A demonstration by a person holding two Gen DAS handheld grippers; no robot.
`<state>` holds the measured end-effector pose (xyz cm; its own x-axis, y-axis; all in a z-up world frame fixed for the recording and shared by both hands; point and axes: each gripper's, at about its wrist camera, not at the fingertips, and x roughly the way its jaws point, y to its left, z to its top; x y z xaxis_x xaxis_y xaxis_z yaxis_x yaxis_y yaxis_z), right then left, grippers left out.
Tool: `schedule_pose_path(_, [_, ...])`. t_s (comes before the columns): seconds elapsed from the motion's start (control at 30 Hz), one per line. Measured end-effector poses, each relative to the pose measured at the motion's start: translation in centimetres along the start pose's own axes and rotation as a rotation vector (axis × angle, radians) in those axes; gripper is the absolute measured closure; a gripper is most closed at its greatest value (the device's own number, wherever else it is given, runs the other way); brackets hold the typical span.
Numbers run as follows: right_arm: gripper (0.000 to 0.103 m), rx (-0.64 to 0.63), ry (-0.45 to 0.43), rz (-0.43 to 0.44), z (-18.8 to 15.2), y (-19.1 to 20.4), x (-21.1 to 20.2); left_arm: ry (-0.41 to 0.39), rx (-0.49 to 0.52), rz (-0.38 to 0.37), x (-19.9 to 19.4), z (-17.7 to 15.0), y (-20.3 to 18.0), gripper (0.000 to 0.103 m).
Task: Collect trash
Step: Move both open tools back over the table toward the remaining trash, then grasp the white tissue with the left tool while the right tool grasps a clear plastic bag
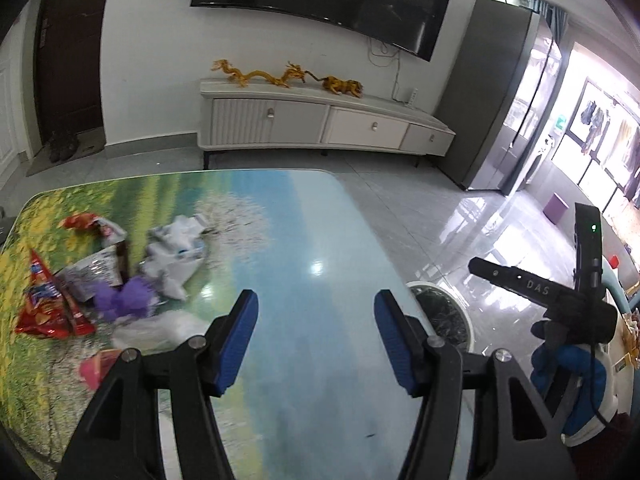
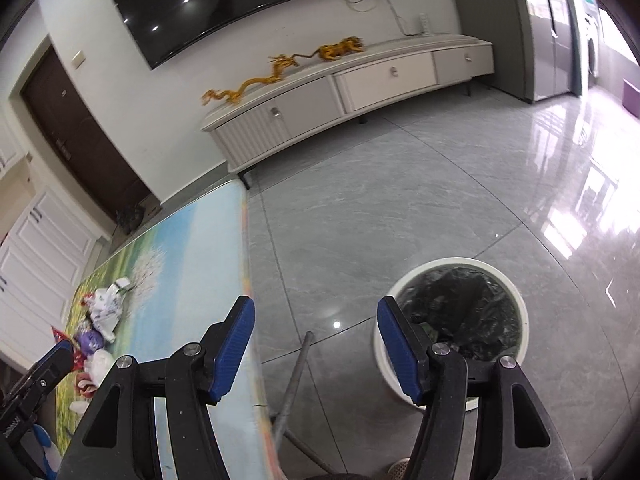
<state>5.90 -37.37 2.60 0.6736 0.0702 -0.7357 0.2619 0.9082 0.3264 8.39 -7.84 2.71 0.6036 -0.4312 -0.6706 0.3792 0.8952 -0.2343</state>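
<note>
While both claws hang empty, the trash sits in a pile at the left end of the table [image 1: 320, 240]: a red snack bag [image 1: 48, 308], a silver torn wrapper [image 1: 96, 272], crumpled white paper [image 1: 176, 256], a purple wad [image 1: 124, 300], a clear plastic bag [image 1: 160, 330] and something pink [image 1: 96, 368], maybe a cup, too blurred to call. The left gripper [image 1: 316, 332] has its blue pads spread wide, nothing between them, over bare tabletop to the right of the pile and apart from it. The right gripper [image 2: 316, 340] is likewise spread and empty, hovering over the table's edge, with the floor and the white bin [image 2: 452, 328] beyond. The bin is black-lined and stands on the floor just beside the table.

Step in hand looks like the reach for a first piece. Best bet: swing the left claw onto the nearest item, the plastic bag or purple wad, come down with pads straddling a bunched part, not a flat sheet, and close fully before lifting. Light wrappers may slide, so pinch against the table. Then carry it over the bin's mouth before letting go.
</note>
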Motion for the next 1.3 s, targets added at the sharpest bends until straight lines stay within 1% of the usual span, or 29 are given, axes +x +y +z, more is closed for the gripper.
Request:
schedule_pose_path(0.2, [0.042, -0.092, 0.020, 0.018, -0.8, 5.1, -0.1, -0.031, -0.082, 0.092, -4.4, -3.4, 7.9, 0.044])
schedule_pose_path(0.27, [0.042, -0.123, 0.028, 0.028, -1.1, 6.8, -0.3, -0.033, -0.114, 0.099, -5.5, -4.6, 10.0, 0.044])
schedule_pose_path(0.33, [0.042, -0.157, 0.038, 0.042, -1.5, 8.4, -0.3, -0.024, -0.135, 0.087, -6.1, -5.5, 11.0, 0.044])
schedule_pose_path(0.4, [0.042, -0.190, 0.049, 0.057, -1.9, 10.3, -0.2, -0.009, -0.144, 0.062, -6.1, -6.5, 11.4, 0.044])
schedule_pose_path(0.5, [0.042, -0.241, 0.074, 0.099, -2.7, 13.2, 0.3, 0.015, -0.130, 0.033, -5.8, -7.7, 11.7, 0.044])
schedule_pose_path(0.63, [0.042, -0.315, 0.120, 0.145, -4.1, 16.9, 1.3, 0.039, -0.107, -0.009, -5.0, -8.5, 10.9, 0.045])
schedule_pose_path(0.77, [0.042, -0.396, 0.167, 0.167, -5.6, 20.1, 2.7, 0.056, -0.087, -0.020, -4.4, -9.4, 10.3, 0.045])
schedule_pose_path(0.87, [0.042, -0.432, 0.205, 0.194, -6.6, 22.1, 4.0, 0.067, -0.092, -0.032, -4.0, -9.9, 10.2, 0.051])
schedule_pose_path(1.03, [0.042, -0.449, 0.241, 0.223, -7.3, 24.3, 5.8, 0.080, -0.096, -0.035, -3.5, -10.2, 10.3, 0.060])
schedule_pose_path(1.13, [0.043, -0.456, 0.252, 0.238, -7.6, 25.0, 6.4, 0.086, -0.103, -0.041, -3.2, -10.4, 10.4, 0.063])
schedule_pose_path(1.23, [0.049, -0.449, 0.269, 0.248, -7.8, 25.3, 7.3, 0.089, -0.107, -0.045, -2.9, -10.5, 10.4, 0.070])
schedule_pose_path(1.3, [0.056, -0.438, 0.280, 0.256, -8.0, 25.3, 7.9, 0.084, -0.105, -0.045, -2.8, -10.5, 10.4, 0.070])
